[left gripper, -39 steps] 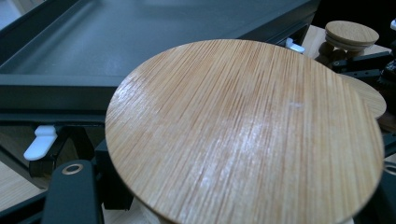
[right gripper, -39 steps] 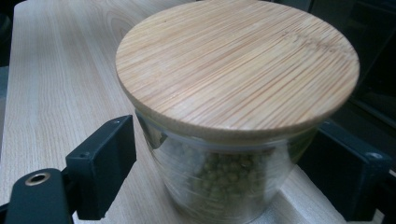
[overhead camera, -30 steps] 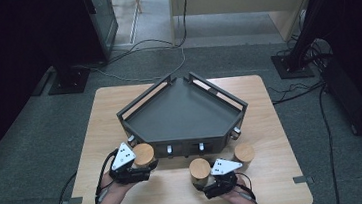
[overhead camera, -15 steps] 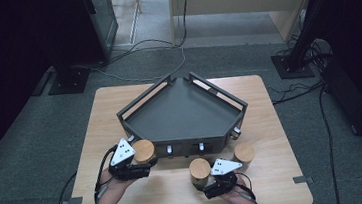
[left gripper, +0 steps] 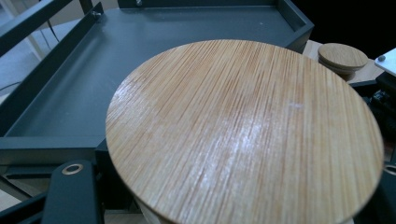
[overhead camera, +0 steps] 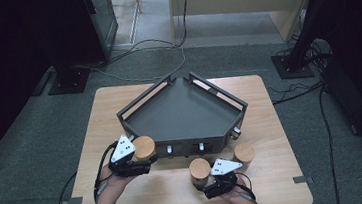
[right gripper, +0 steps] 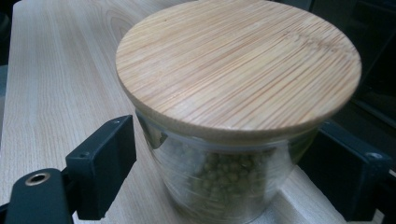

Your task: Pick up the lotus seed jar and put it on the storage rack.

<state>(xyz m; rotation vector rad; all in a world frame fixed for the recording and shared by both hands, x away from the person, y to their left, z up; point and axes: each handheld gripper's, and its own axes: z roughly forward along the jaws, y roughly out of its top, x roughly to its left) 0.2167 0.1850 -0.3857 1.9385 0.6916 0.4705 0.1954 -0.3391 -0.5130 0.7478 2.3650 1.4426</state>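
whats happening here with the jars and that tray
A person works two tongs at a wooden table. The left tongs sit around a bamboo-lidded jar at the dark tray's front left corner. The right tongs bracket a second jar, of green peas. A third jar stands untouched beside it.

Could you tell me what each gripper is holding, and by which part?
The right gripper has its jaws on either side of a glass jar below its wooden lid. The left gripper is around another lidded jar; its grip point is hidden.
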